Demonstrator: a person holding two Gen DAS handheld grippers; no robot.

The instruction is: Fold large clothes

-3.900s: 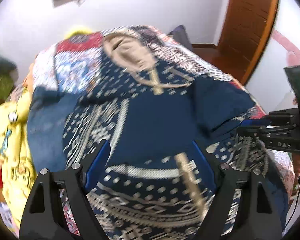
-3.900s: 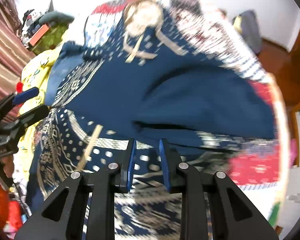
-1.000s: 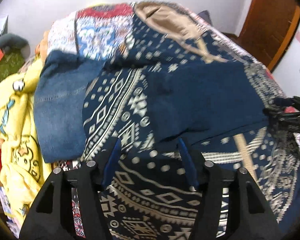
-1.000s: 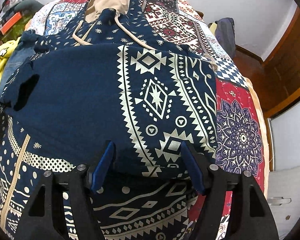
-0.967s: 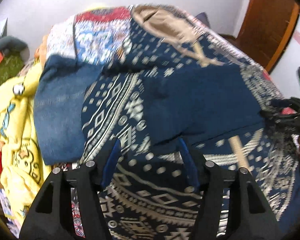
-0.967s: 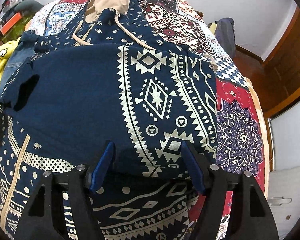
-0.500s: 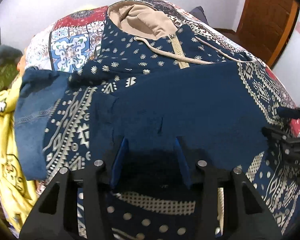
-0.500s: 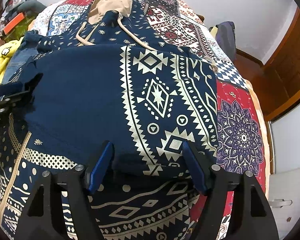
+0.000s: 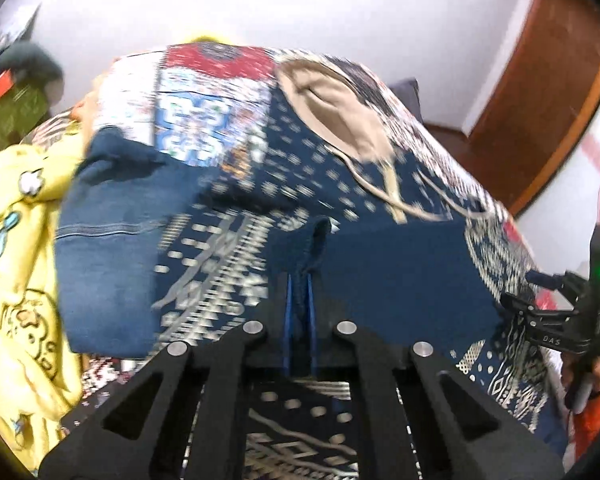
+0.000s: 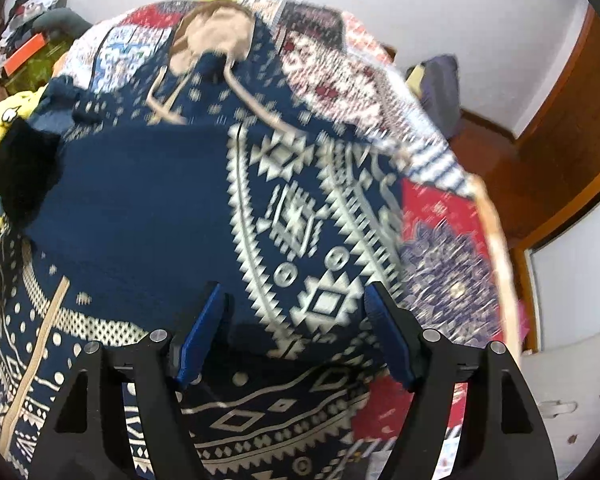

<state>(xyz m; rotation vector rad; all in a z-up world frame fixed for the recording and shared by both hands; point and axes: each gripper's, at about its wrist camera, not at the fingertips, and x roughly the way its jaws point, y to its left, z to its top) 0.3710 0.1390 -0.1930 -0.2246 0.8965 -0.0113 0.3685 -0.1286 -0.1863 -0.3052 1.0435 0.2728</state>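
A navy hoodie (image 9: 380,272) with cream tribal patterns and a beige hood (image 9: 332,120) lies spread on the bed, one sleeve folded across its front. My left gripper (image 9: 299,280) is shut on a raised fold of the plain navy sleeve end, which stands up between the blue pads. In the right wrist view the same hoodie (image 10: 140,200) fills the middle. There my right gripper (image 10: 295,290) hovers open over the patterned part of the folded sleeve, nothing between its fingers. The left gripper (image 10: 20,168) shows as a dark blur at the left edge.
Folded blue jeans (image 9: 108,248) and a yellow cartoon garment (image 9: 16,280) lie left of the hoodie. A patchwork quilt (image 10: 440,240) covers the bed, whose edge drops off at the right. A wooden door (image 9: 548,100) stands beyond. The right gripper (image 9: 556,320) is at the right edge.
My left gripper has closed on the navy sleeve end and risen, pulling the fabric up. The right gripper stays open over the same spot.
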